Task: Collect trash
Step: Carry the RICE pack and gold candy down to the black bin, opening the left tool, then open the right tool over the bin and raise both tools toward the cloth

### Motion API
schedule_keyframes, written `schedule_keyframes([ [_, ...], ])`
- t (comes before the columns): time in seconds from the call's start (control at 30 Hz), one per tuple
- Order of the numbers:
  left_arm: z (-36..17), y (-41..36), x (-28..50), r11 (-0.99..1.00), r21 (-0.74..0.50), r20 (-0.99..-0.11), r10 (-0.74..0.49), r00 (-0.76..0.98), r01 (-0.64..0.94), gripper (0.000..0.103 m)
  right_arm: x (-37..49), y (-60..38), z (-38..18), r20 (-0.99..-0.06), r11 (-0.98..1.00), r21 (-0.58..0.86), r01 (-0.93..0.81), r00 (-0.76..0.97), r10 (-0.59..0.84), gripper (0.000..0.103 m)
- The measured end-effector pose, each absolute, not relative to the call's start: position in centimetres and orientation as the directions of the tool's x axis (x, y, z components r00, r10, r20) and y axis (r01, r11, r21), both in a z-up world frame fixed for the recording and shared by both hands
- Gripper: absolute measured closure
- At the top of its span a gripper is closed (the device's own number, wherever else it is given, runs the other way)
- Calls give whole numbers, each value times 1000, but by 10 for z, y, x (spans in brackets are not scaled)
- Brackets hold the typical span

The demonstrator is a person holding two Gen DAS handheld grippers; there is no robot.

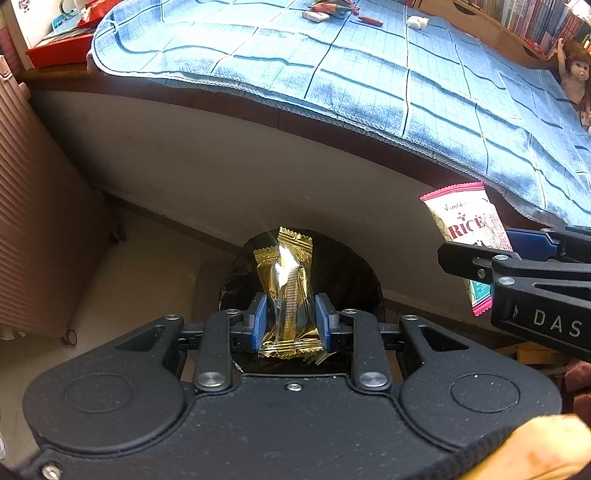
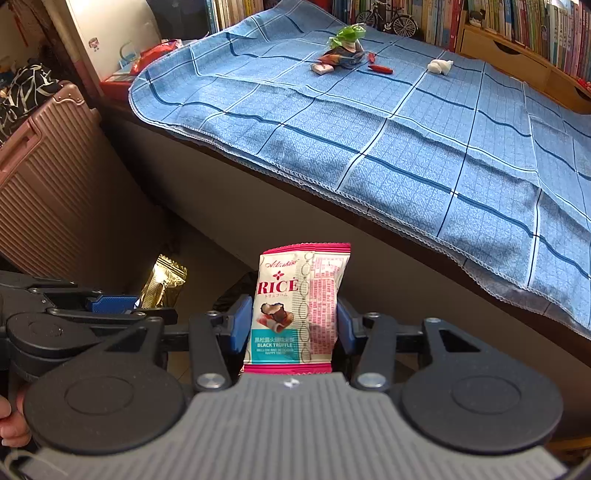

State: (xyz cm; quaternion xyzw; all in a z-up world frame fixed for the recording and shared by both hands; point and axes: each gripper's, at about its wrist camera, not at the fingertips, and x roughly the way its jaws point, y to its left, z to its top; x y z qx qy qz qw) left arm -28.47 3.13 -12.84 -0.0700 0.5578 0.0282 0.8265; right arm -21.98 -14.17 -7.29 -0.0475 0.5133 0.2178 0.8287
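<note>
My left gripper [image 1: 290, 321] is shut on a gold foil wrapper [image 1: 286, 284] held upright over a black-lined bin [image 1: 354, 273] on the floor. My right gripper [image 2: 291, 325] is shut on a pink and white rice snack packet [image 2: 295, 306], also upright, just right of the left one. The packet [image 1: 463, 225] shows at the right edge of the left wrist view, and the gold wrapper [image 2: 162, 284] at the left of the right wrist view. More trash lies far back on the blue checked cloth [image 2: 369, 122]: a pile of wrappers [image 2: 341, 51], a red wrapper [image 2: 380, 69], a white crumpled tissue [image 2: 439, 66].
The table's dark edge [image 1: 229, 107] overhangs a pale wall panel. A ribbed pink suitcase [image 2: 48, 177] stands on the left. Bookshelves [image 2: 517, 26] line the back, and a doll [image 1: 574, 74] sits at the far right. A hand [image 1: 546, 446] shows at the bottom.
</note>
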Motion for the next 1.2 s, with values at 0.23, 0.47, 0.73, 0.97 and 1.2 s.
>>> schedule_keyframes([
  [0.23, -144, 33, -280, 989, -87, -932, -38, 360, -121, 77, -211, -134, -82, -879, 901, 143, -409, 367, 306, 48],
  [0.47, -163, 38, -272, 988, -93, -939, -45, 342, -127, 63, -202, -128, -99, -895, 902, 138, -409, 339, 291, 47],
  [0.73, -175, 41, -265, 986, -72, -943, -18, 332, -152, 46, -189, -124, -114, -905, 907, 145, -395, 318, 283, 32],
  [0.97, -177, 45, -263, 984, -61, -946, -3, 324, -169, 42, -185, -123, -117, -909, 911, 150, -384, 309, 280, 32],
  [1.2, -169, 44, -260, 982, -58, -942, 7, 337, -182, 37, -184, -124, -112, -907, 915, 148, -376, 317, 277, 32],
])
